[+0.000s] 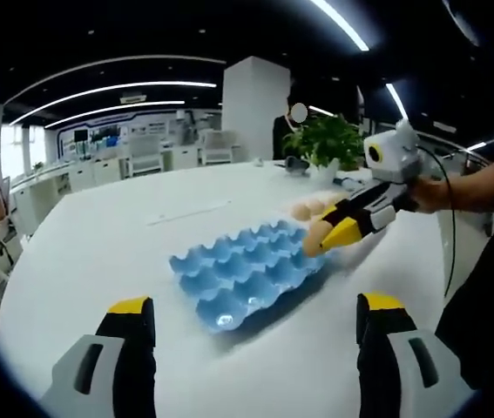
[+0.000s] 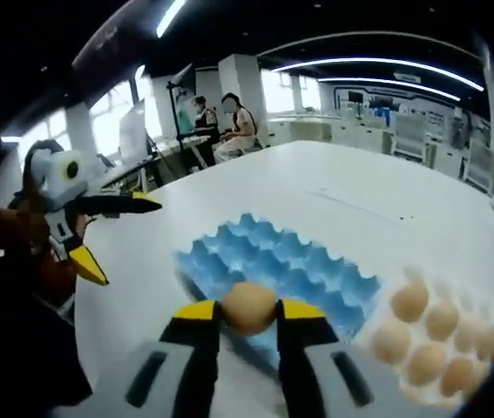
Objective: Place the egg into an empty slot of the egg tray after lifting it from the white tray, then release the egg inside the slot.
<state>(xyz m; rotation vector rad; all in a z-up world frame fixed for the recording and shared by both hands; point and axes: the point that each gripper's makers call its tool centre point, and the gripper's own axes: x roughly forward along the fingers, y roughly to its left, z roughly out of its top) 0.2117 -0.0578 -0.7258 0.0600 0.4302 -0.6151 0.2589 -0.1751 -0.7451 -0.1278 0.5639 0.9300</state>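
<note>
A tan egg (image 2: 248, 306) sits pinched between the yellow tips of my right gripper (image 2: 248, 312), held just above the near edge of the blue egg tray (image 2: 273, 257), whose slots all look empty. The white tray (image 2: 412, 274) with several eggs (image 2: 429, 348) lies to the right of it. In the left gripper view, the right gripper (image 1: 325, 237) comes in from the right with the egg (image 1: 314, 232) over the far right corner of the blue tray (image 1: 238, 274). My left gripper (image 1: 253, 309) hangs open, short of the tray, holding nothing; it also shows open (image 2: 114, 235).
Everything rests on a large white table (image 1: 98, 235). A potted plant (image 1: 325, 139) stands at its far end, near more eggs (image 1: 309, 209). A person's arm (image 1: 473, 187) holds the right gripper. Office desks and seated people lie beyond.
</note>
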